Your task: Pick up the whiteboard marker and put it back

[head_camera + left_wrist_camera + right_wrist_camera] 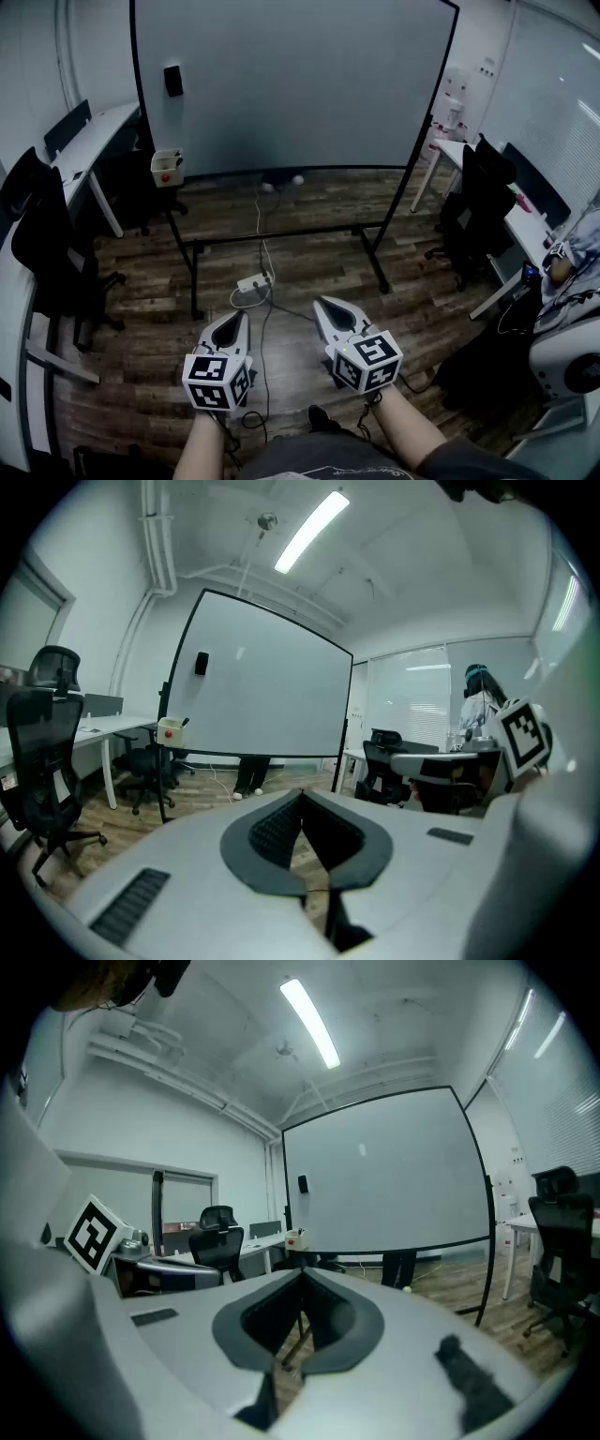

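Observation:
A large whiteboard (291, 84) on a wheeled black stand faces me across the wooden floor. A small white holder box (167, 167) with a red dot hangs at its lower left edge. In the left gripper view a thin dark stick pokes out of that box (170, 730); I cannot tell if it is the marker. A black eraser (172, 81) sticks to the board above it. My left gripper (242, 316) and right gripper (319, 302) are held low in front of me, well short of the board. Both are shut and hold nothing.
A power strip (253, 281) and its cables lie on the floor between me and the stand. Someone's feet (281, 182) show behind the board. Black office chairs (52, 253) and desks (94, 131) line the left and right sides. A person (574, 258) sits at the right.

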Demonstrator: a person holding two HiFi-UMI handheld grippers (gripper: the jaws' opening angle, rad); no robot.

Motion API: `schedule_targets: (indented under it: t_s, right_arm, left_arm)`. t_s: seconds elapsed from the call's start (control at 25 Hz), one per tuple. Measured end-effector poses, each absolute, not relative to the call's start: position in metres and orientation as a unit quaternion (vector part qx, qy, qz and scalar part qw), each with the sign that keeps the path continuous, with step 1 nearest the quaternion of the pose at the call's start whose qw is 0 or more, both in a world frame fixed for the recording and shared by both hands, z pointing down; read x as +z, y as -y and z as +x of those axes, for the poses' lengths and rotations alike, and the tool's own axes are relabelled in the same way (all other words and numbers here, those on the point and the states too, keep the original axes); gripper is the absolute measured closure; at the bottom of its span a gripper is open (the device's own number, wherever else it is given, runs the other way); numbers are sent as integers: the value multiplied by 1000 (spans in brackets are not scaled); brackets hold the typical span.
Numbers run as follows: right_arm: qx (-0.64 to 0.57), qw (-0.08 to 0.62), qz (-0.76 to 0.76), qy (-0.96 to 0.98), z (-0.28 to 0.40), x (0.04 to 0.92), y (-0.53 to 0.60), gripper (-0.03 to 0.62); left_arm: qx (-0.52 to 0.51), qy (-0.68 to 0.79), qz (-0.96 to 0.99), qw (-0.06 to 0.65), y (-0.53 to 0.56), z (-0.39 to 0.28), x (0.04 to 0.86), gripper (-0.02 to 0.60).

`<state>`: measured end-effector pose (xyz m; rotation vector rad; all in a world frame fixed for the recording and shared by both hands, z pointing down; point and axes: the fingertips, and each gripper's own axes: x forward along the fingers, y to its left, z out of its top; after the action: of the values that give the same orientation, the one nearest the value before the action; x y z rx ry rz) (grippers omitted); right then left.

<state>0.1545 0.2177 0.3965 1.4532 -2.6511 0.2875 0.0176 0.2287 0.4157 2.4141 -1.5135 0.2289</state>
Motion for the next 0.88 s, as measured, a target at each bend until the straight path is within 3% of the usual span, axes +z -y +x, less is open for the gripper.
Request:
schedule_targets:
  t_s: [0.88]
  right_arm:
    - [101, 39, 496, 861, 121, 411, -249, 570]
  left_arm:
    - [84, 508, 846, 142, -254, -25, 428, 568]
